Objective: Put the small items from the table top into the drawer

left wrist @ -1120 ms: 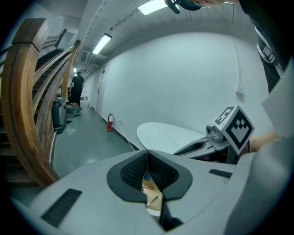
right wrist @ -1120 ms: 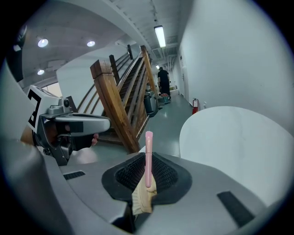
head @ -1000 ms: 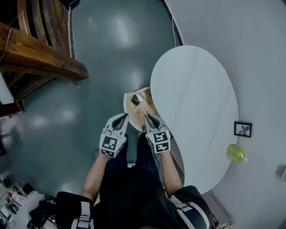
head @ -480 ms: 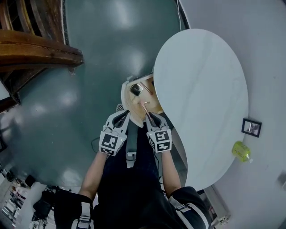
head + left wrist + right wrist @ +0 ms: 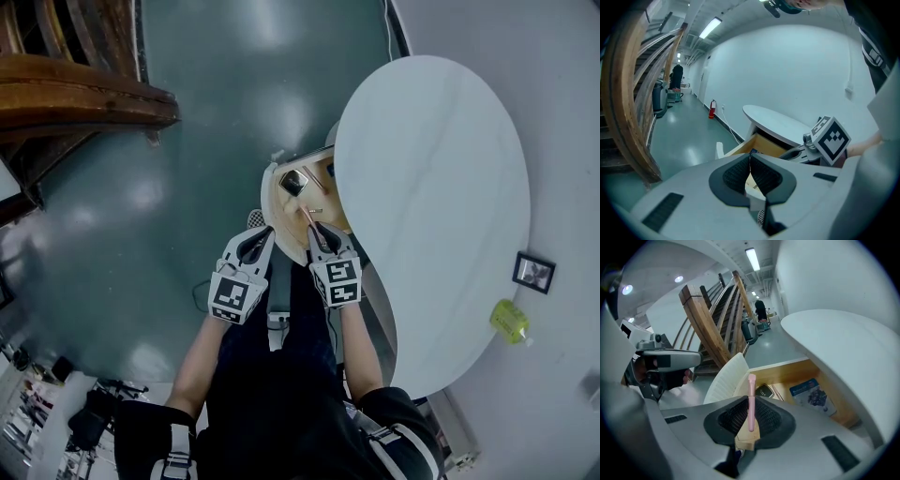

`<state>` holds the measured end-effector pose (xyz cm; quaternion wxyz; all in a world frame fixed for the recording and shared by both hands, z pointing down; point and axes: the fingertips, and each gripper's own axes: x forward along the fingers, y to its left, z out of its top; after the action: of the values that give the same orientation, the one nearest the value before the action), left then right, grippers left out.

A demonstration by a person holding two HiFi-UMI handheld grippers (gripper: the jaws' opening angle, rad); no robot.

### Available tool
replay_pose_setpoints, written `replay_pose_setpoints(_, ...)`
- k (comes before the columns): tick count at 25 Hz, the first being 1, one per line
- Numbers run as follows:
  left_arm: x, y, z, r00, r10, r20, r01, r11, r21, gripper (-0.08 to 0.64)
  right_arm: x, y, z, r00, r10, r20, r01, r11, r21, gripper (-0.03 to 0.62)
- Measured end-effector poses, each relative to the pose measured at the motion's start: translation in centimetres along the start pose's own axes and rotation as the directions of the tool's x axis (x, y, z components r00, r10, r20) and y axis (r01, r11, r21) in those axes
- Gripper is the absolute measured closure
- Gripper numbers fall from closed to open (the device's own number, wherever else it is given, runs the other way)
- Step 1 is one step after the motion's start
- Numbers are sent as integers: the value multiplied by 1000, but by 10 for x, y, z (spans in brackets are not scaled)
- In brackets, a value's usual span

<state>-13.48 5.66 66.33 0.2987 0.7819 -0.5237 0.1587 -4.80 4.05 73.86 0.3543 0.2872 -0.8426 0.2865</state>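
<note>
The right gripper (image 5: 751, 420) is clamped on a slim pink stick (image 5: 751, 401); its jaws stand only a sliver apart, the stick's width, and the stick juts out past the pads toward the far side. In the head view the right gripper (image 5: 321, 234) hangs over the near end of the open drawer (image 5: 281, 214), with the pink stick (image 5: 307, 217) above the drawer's wooden floor; whether the stick touches the wood I cannot tell.

The left gripper (image 5: 750, 159) has its jaws closed tip to tip with nothing between them; in the head view the left gripper (image 5: 253, 242) sits just left of the right one, beside the drawer's near left corner.

The drawer (image 5: 797, 373) is pulled out from under the white oval table (image 5: 441, 187) toward the left; its curved white front (image 5: 724, 380) shows ribbed in the right gripper view. Inside lie a dark glossy rectangular item (image 5: 765, 391), a thin brownish stick (image 5: 777, 392) just right of it, and a blue printed packet (image 5: 811, 394) further right, under the table's edge.

Beyond the table's right edge are a small picture frame (image 5: 534, 272) and, nearer, a yellow-green item (image 5: 507, 322); a wooden staircase (image 5: 84, 94) fills the far left.
</note>
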Motion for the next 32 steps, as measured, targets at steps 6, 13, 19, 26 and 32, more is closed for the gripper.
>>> replay_pose_setpoints(6,-6,2,-1,1000,-2,-2,2,1000,-2,540,26,-2,7,1000,-4,-20,4,1000,-30,528)
replay_pose_setpoints(13,-10,2,-2,1000,0,5,0,1000,-8,540,59,-5,8,998,0,-56,-2,999,-46,528)
replay_pose_setpoints(19,-13,5,-4,1000,10,7,-10,1000,-19,540,86,-2,4,994,17,-108,-22,998,-52,528)
replay_pose_setpoints(26,-13,12,-9,1000,24,-1,-24,999,-35,540,110,-6,-7,987,29,-156,-36,998,-46,528)
replay_pose_setpoints(32,-14,16,-10,1000,26,-7,-26,999,-33,540,122,-10,-12,983,22,-180,-33,998,-59,528)
